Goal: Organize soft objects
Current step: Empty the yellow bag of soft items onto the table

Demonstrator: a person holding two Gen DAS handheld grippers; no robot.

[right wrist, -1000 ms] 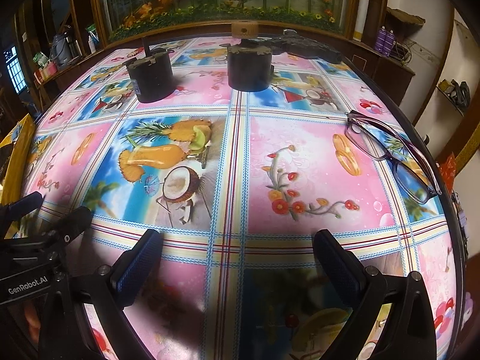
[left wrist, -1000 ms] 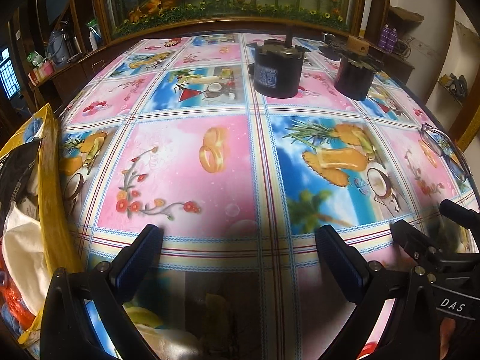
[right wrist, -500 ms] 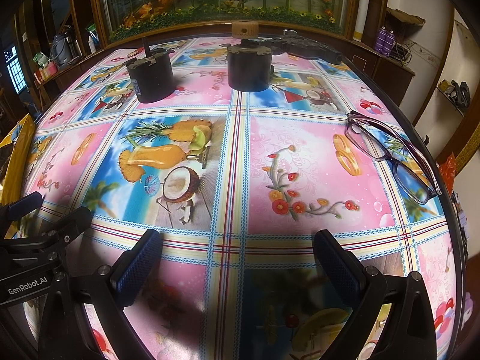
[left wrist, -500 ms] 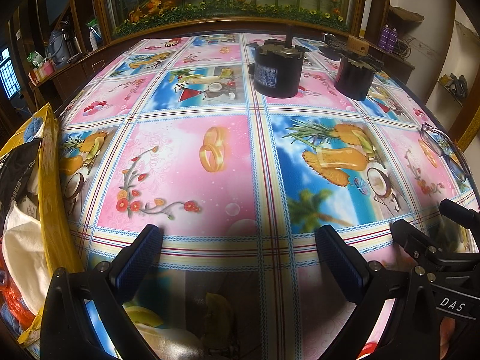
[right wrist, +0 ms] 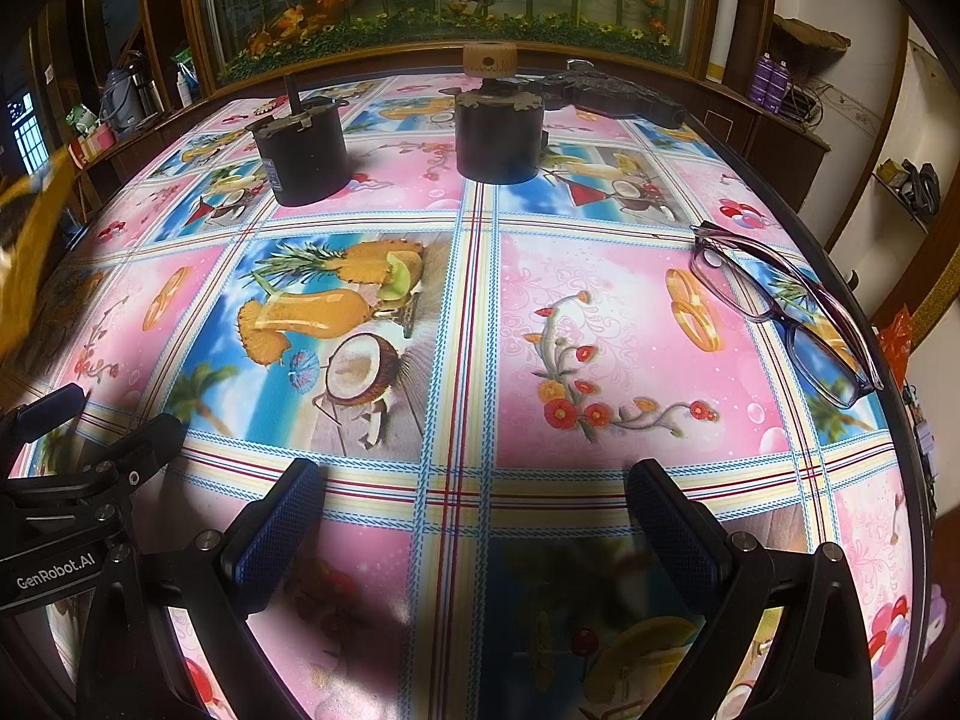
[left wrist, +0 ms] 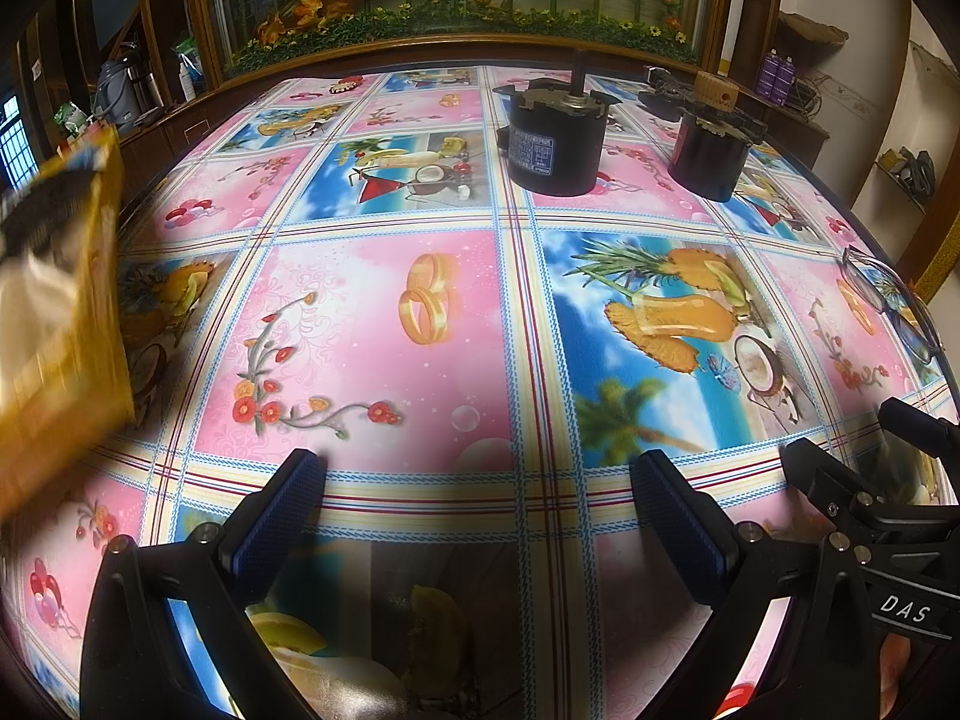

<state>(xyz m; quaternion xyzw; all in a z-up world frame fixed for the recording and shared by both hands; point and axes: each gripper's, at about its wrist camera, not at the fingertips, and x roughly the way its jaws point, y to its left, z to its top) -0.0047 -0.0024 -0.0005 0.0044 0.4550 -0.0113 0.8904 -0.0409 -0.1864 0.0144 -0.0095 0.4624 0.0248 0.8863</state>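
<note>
Bench bare nearby; both hand-held grippers gape empty. Blurred yellow bag at left could spill its contents.

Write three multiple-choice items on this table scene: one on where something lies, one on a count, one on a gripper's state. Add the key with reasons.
1. The eyeglasses lie:
A. at the table's right edge
B. between the two motors
C. on a motor

2. Black cylindrical motors standing on the tablecloth:
A. one
B. two
C. four

3. The right gripper is:
A. shut on the eyeglasses
B. shut on cloth
C. open, holding nothing

Key: 1 A, they rest near the right rim. 2 B, both views show two. 3 C, its fingers stand wide apart with only tablecloth between.
</note>
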